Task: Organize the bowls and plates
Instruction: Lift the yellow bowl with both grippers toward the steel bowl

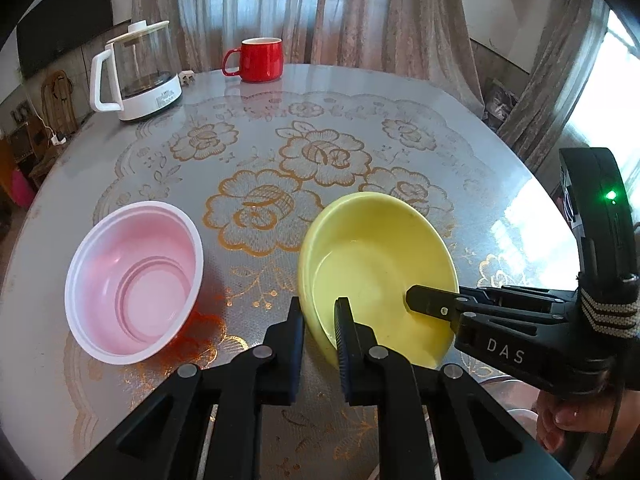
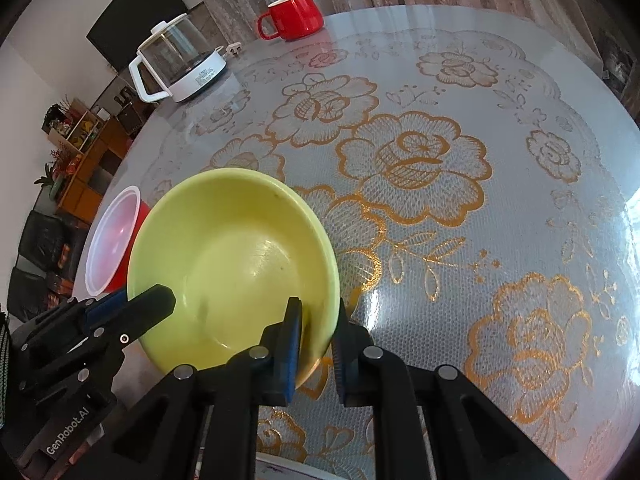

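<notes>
Tools both clamp the shallow yellow ceramic bowl [image 1: 376,272]: our left tool [image 1: 320,320] pinches its near rim, our right tool [image 2: 318,328] its right rim, on the lace-patterned counter [image 2: 480,200]. Uneven lifting could, we judge, twist it loose against the pink plastic bowl [image 1: 134,280] beside it.

Both tools, the left tool [image 1: 320,312] and the right tool [image 2: 318,320], are built of black plastic with silver screws and white lettering.
</notes>
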The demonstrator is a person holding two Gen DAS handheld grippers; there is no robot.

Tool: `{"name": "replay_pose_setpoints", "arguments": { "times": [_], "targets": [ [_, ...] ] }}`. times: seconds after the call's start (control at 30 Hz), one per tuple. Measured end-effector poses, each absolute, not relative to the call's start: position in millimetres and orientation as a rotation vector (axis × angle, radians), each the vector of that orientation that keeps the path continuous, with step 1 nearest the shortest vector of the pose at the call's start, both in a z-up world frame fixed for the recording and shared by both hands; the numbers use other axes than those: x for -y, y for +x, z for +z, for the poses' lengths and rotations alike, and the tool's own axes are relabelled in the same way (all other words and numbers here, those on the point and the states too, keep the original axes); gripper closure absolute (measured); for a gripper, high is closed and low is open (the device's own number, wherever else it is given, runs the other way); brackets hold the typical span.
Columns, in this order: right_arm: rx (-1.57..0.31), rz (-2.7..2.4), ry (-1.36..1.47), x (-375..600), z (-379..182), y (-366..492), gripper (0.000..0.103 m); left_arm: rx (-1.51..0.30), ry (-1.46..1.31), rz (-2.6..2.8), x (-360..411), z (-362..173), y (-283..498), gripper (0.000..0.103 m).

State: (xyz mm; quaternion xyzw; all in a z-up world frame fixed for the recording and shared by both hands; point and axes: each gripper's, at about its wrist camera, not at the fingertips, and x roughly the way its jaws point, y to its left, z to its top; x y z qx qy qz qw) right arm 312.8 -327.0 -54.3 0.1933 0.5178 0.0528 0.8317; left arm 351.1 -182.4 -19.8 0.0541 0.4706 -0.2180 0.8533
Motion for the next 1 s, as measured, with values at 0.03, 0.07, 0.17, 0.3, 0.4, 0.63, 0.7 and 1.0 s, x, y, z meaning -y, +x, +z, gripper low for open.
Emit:
{"name": "replay_pose_setpoints", "arguments": {
  "times": [0.03,0.07,0.17,0.3,0.4,0.63,0.7,1.0],
  "targets": [
    [-1.095,0.111,0.412,328,-53,311,0.09,-0.988,0.111,-0.46,182,-19,350,0.088],
    [-1.092,0.11,0.411,327,-51,309,0.09,-0.984,0.109,-0.463,181,-17,348,0.088],
    [-1.08,0.108,0.413,326,-45,303,0.09,-0.976,0.097,-0.469,178,-12,342,0.088],
    [-1.057,0.107,0.422,324,-36,293,0.09,-0.968,0.071,-0.475,171,-7,334,0.088],
    [-1.037,0.117,0.428,319,-28,285,0.09,-0.959,0.052,-0.47,161,-1,325,0.088],
    [-1.02,0.137,0.402,302,-16,268,0.09,-0.932,0.025,-0.47,144,11,306,0.088],
    [-1.009,0.145,0.405,297,-11,261,0.09,-0.926,0.011,-0.471,138,14,301,0.088],
    [-0.948,0.198,0.409,275,13,228,0.09,-0.845,-0.064,-0.475,104,35,256,0.088]
  ]
}}
